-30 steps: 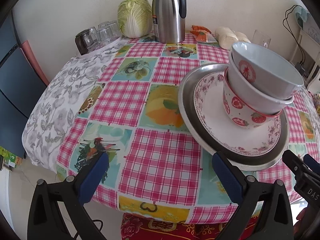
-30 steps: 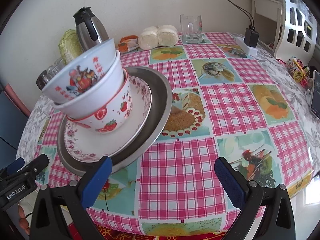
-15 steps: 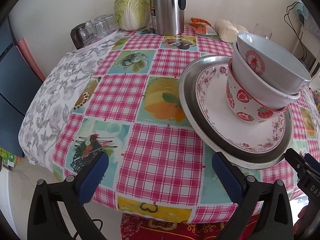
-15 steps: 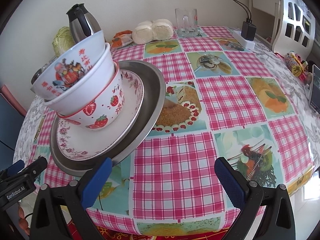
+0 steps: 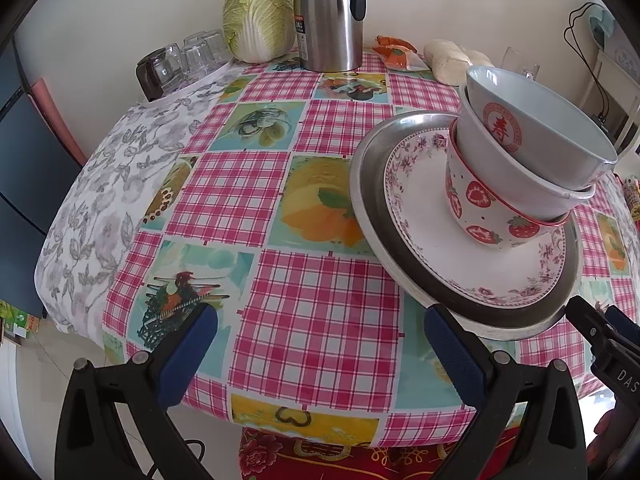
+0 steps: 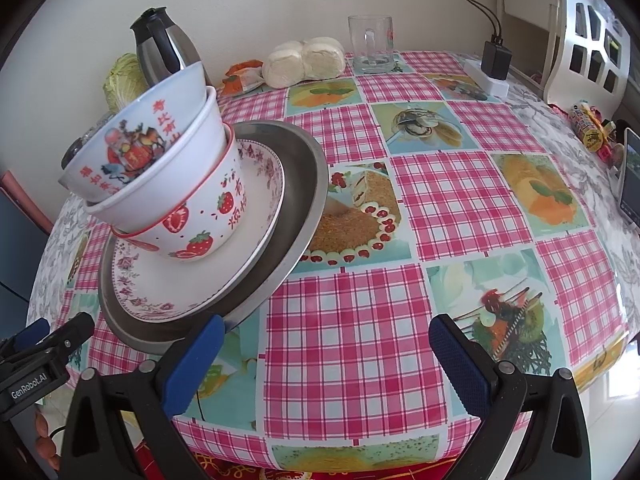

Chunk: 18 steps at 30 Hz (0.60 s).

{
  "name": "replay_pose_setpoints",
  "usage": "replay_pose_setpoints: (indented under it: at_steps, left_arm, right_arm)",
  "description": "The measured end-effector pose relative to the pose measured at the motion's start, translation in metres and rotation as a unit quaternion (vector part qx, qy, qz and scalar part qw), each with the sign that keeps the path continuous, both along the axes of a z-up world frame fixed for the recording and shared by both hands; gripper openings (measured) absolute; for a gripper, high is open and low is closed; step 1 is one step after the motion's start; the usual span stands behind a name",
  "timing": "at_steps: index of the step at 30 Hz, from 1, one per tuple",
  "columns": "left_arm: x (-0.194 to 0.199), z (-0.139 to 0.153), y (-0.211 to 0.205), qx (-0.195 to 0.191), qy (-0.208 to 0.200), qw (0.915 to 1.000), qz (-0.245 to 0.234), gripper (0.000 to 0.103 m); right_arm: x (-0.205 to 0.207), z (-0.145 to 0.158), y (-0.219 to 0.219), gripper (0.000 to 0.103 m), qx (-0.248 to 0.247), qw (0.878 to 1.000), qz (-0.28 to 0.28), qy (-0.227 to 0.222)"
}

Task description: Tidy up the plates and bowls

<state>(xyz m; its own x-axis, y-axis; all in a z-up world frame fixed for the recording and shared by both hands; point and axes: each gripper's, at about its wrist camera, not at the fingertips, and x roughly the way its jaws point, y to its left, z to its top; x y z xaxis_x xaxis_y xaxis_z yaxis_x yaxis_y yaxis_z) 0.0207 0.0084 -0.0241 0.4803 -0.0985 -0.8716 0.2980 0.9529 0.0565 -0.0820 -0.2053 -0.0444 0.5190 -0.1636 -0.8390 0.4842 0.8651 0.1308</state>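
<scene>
A steel plate (image 5: 370, 216) (image 6: 308, 184) lies near the table's front edge. On it sits a floral plate (image 5: 424, 232) (image 6: 160, 284). A strawberry bowl (image 5: 476, 208) (image 6: 204, 220) stands on that, with a plain white bowl (image 5: 520, 184) (image 6: 188, 160) and a red-printed bowl (image 5: 536, 124) (image 6: 136, 140) nested on top. My left gripper (image 5: 320, 340) is open, its right finger just before the steel rim. My right gripper (image 6: 324, 344) is open, its left finger at the steel rim. Neither holds anything.
At the table's back stand a steel thermos (image 5: 328, 16), a cabbage (image 5: 258, 24), upturned glasses (image 5: 184, 60), buns (image 6: 304, 60) and a glass mug (image 6: 370, 44). A power strip with charger (image 6: 494, 68) and a white chair (image 6: 588, 32) are at right.
Both grippers moved slightly toward the table, so the stack looks a little larger and nearer. The dishes have not moved. Both stay open.
</scene>
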Motion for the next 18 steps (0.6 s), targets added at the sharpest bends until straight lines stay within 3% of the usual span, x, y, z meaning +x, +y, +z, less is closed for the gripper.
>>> replay_pose_setpoints:
  at_steps: [18]
  left_arm:
    - [0.0003, -0.0019, -0.0022, 0.002, 0.008, 1.0000, -0.003, 0.103]
  right_arm:
    - [-0.0003, 0.0008, -0.0010, 0.103, 0.001, 1.000, -0.001, 0.000]
